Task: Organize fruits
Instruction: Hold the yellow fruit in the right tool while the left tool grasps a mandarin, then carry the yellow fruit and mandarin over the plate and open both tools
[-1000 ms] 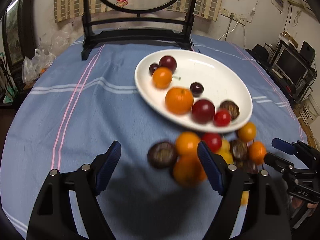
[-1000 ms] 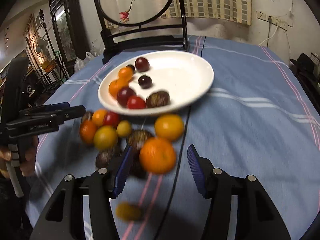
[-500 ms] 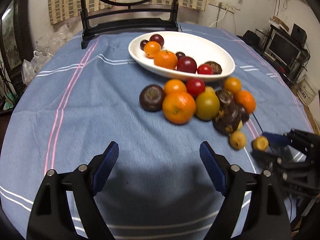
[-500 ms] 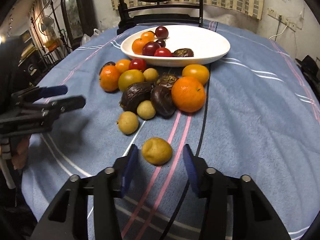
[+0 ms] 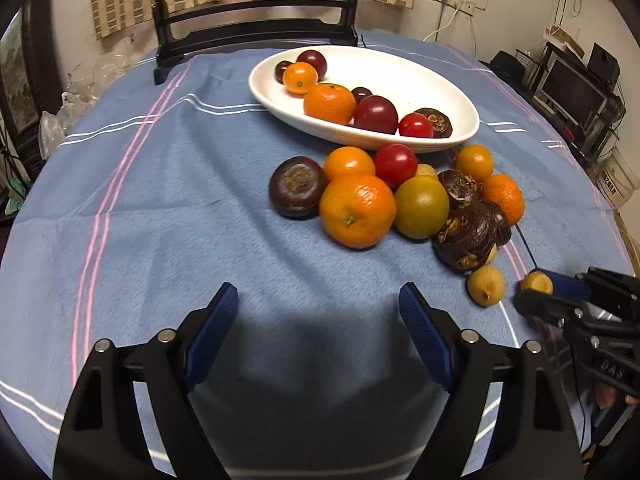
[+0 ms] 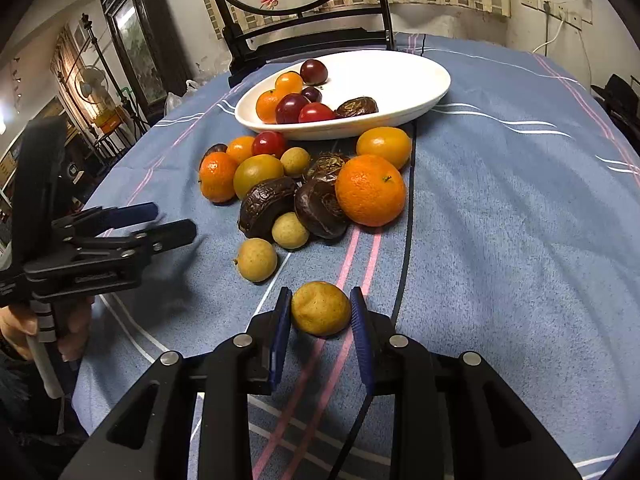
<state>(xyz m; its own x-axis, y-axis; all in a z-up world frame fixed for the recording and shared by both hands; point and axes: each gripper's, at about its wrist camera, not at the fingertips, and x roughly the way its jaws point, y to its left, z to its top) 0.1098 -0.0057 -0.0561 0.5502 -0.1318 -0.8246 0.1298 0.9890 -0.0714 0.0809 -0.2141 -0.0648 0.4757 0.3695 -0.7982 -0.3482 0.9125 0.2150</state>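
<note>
A white oval plate holds several oranges, plums and tomatoes. In front of it on the blue cloth lies a heap of fruit: a big orange, dark passion fruits, tomatoes and small yellow longans. My right gripper has its jaws closed around a small yellow longan on the cloth, the pads touching its sides. My left gripper is open and empty, short of the heap; it shows in the right wrist view.
A dark wooden chair stands behind the table. A second loose longan lies left of the gripped one. Shelves with electronics stand to the right, and clutter to the left.
Both grippers pulled back and lowered from over the heap. The right gripper moved onto the nearest longan and its jaws narrowed from well apart to touching it. The left stayed open.
</note>
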